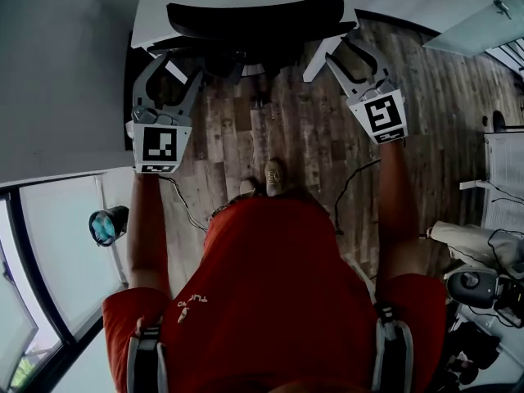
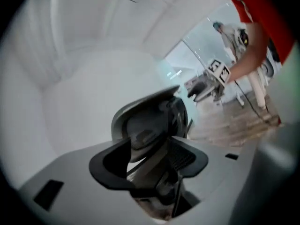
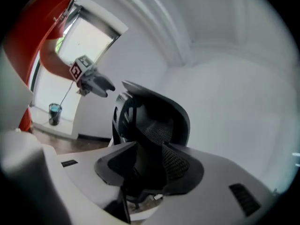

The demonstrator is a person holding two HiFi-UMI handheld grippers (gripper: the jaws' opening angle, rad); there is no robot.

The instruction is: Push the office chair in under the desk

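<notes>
in the head view i stand over the wooden floor (image 1: 286, 129) with both arms held out toward the office chair (image 1: 254, 16). its black curved backrest lies right along the near edge of the white desk (image 1: 160, 2), and the rest of the chair is dark below that edge. my left gripper (image 1: 173, 76) sits near the left end of the backrest and my right gripper (image 1: 350, 56) near the right end. each has its jaws spread wide and nothing clamped in them. a dark blue cup (image 1: 106, 224) stands on a white ledge to my left, well apart from the chair. in the left gripper view the left gripper (image 2: 150, 165) is released. its two black-padded jaws stand apart, and the office chair (image 2: 150, 121) shows through the gap, close in front. i cannot tell whether the pads touch it. further right the right gripper (image 2: 202, 88) reaches in from my arm. in the right gripper view the right gripper (image 3: 147, 170) is released as well, jaws parted. the mesh back of the office chair (image 3: 157, 118) fills the space between and beyond them. the left gripper (image 3: 99, 84) hangs just beside the far edge of the backrest, and the cup (image 3: 55, 112) sits low by the window.
</notes>
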